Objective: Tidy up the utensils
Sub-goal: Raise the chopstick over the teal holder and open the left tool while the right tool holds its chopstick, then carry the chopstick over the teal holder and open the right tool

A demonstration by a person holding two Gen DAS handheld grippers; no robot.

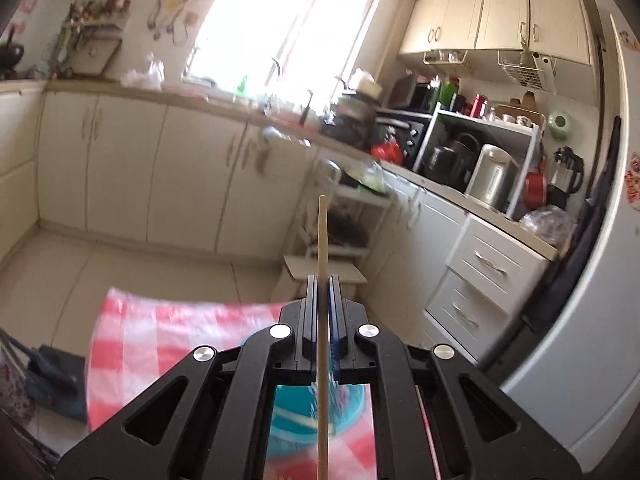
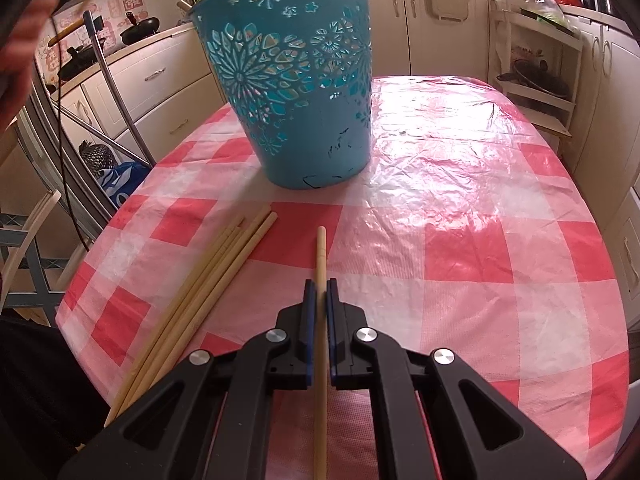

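Each gripper pinches 1 chopstick: the left gripper (image 1: 322, 280) apparently above the blurred teal basket (image 1: 296, 412), the right gripper (image 2: 321, 284) beside 5 loose chopsticks (image 2: 208, 276) on its left.

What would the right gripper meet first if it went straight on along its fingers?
Probably the checked tablecloth just past the tip of the chopstick that the right gripper holds; the teal basket stands farther on, left of that line. Depth is unclear.

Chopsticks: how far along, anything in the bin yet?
Done: can't tell; the teal bin's inside isn't visible. In hand: the left claw is shut on one chopstick raised above the bin, and the right claw is shut on another chopstick. Left: the loose chopsticks on the checkered tablecloth.
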